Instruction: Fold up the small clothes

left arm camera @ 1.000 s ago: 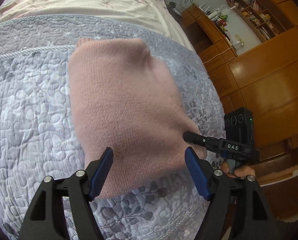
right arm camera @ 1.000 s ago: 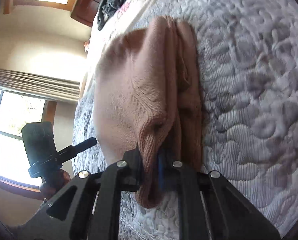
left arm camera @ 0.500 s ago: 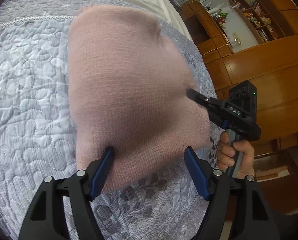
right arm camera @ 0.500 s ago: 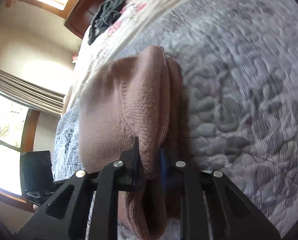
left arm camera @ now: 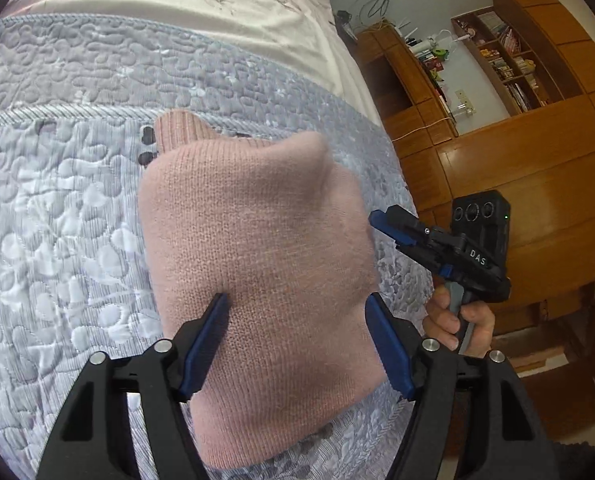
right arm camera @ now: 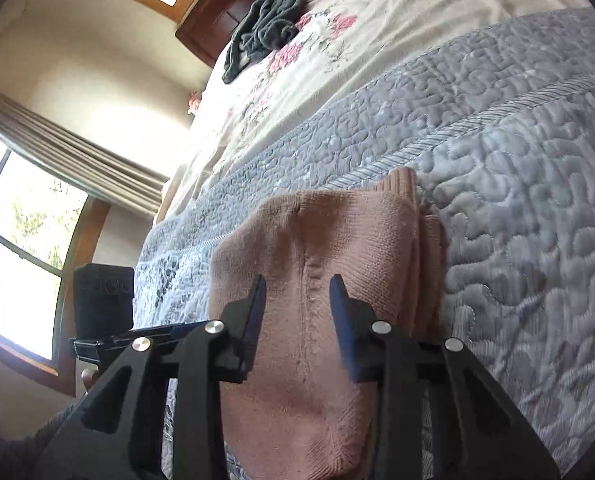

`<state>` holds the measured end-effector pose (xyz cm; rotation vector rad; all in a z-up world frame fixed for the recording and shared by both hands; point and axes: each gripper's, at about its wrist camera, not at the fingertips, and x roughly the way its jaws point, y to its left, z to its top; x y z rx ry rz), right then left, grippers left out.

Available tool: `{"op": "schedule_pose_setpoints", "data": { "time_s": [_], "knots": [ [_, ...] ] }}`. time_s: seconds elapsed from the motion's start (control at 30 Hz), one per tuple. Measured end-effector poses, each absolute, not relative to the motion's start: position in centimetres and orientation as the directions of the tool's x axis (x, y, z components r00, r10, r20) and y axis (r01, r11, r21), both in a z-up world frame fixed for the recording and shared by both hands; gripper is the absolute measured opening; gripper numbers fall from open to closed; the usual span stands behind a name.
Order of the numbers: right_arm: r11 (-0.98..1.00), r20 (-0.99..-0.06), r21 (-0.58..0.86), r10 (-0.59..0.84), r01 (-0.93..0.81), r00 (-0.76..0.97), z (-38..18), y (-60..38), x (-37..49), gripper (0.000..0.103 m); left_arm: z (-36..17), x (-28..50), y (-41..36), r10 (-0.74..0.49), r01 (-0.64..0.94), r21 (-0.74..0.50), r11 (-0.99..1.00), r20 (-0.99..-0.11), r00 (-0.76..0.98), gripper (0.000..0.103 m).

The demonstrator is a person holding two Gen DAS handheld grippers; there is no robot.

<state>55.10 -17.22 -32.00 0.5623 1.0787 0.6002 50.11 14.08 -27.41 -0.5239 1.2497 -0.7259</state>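
Left wrist view: folded pink knit garment [left arm camera: 257, 264] lies on grey quilted bedspread [left arm camera: 57, 240] near its edge; left gripper [left arm camera: 297, 316] and right gripper [right arm camera: 297, 304] both spread wide, holding nothing.

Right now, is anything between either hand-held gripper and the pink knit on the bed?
Nothing visible. The left hand-held gripper and right hand-held gripper are both open directly over the folded pink knit, which lies alone on the grey quilt.
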Motion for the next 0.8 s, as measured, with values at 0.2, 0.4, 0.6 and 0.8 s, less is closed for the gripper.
{"op": "schedule_pose_setpoints", "data": {
  "time_s": [0.2, 0.4, 0.6, 0.8],
  "knots": [
    [0.757, -0.7, 0.64, 0.644, -0.127, 0.31, -35.0, -19.3, 56.2, 0.0, -27.3, 51.0, 15.4, -0.766, 0.152, -0.751, 0.643, -0.626, 0.147, 0.053],
    [0.702, -0.642, 0.701, 0.697, -0.125, 0.319, -33.7, -19.4, 58.5, 0.006, -25.7, 55.2, 14.1, -0.799, 0.237, -0.764, 0.601, -0.585, 0.139, 0.053],
    [0.706, -0.667, 0.708, 0.676, -0.017, 0.314, -37.7, -21.9, 59.3, 0.0, -32.3, 57.2, 14.3, -0.776, 0.085, -0.774, 0.628, -0.615, 0.138, 0.002],
    [0.646, -0.588, 0.746, 0.754, -0.162, 0.293, -33.3, -20.8, 54.5, 0.005, -27.2, 53.0, 15.7, -0.825, 0.221, -0.795, 0.564, -0.538, 0.17, 0.028]
  ]
}}
